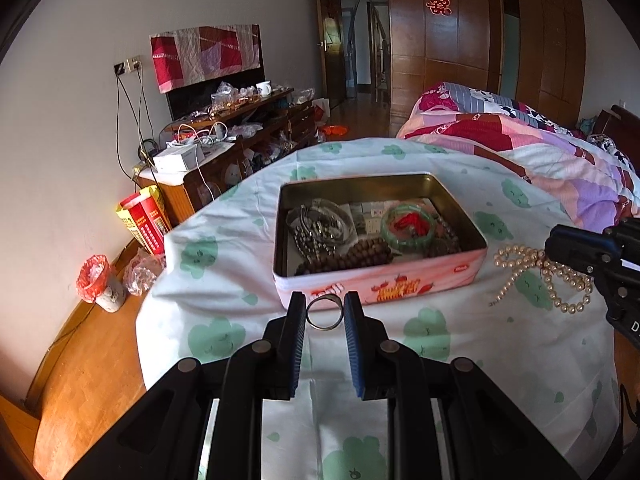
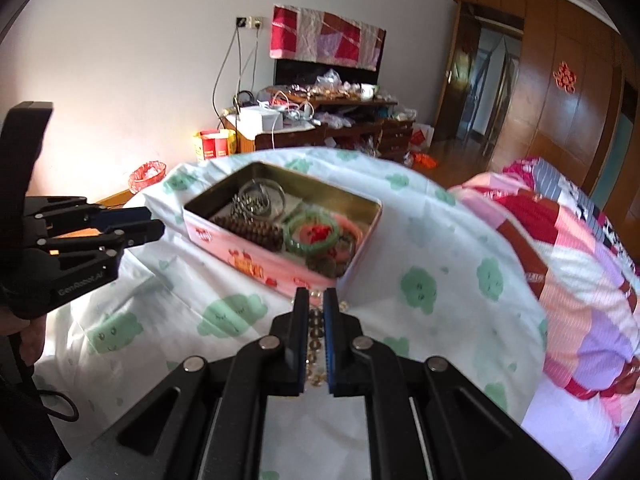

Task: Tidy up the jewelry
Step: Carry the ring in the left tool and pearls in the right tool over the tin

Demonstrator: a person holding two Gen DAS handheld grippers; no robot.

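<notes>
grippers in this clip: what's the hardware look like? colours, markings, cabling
Both are black linkage frames with silver pivot pins. Left gripper and right gripper each have two flat fingers faced with ribbed blue pads. The left body carries white "GenRobot.AI" lettering. A black cable loops below it. No sleeves visible.

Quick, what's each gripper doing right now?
Left gripper: shut on a ring.
Right gripper: shut on the pearl necklace.

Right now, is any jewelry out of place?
Yes. The cream pearl necklace lies on the white cloth outside the pink metal tin; the right gripper is closed on it. The left gripper holds a silver ring.
</notes>
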